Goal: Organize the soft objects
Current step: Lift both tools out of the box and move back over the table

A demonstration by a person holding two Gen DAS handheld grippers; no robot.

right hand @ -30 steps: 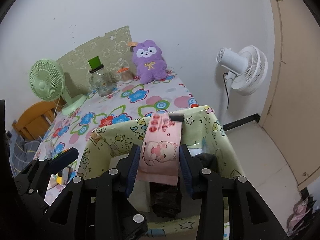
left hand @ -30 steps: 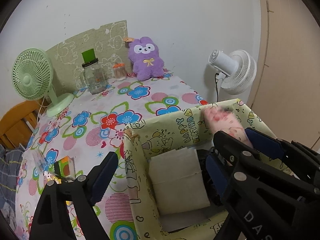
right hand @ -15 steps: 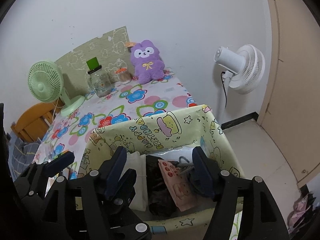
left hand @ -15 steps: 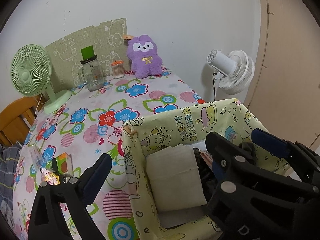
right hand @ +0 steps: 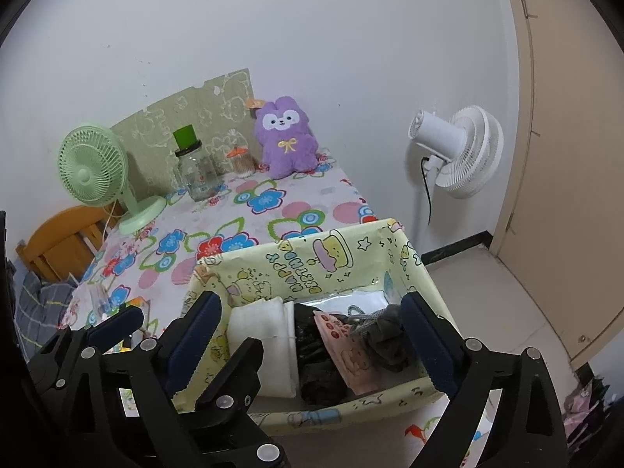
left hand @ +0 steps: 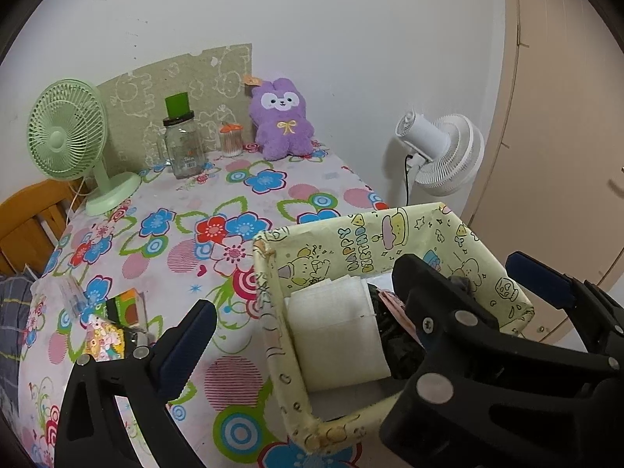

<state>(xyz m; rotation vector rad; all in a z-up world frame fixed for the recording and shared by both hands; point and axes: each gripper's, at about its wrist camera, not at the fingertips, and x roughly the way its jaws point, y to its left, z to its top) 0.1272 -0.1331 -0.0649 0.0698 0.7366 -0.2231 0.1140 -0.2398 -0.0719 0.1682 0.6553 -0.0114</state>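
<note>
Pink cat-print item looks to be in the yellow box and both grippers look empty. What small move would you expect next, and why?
Probably lift the right gripper up and clear of the yellow box. Its jaws are wide open and empty, and the pink cat-print item already lies inside among the dark clothes and white folded cloth. The purple plush at the table's far end seems the likely next target.

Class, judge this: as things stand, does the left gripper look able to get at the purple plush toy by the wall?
Probably yes: the left gripper is open and empty, and bare tablecloth lies before the purple plush toy.
</note>
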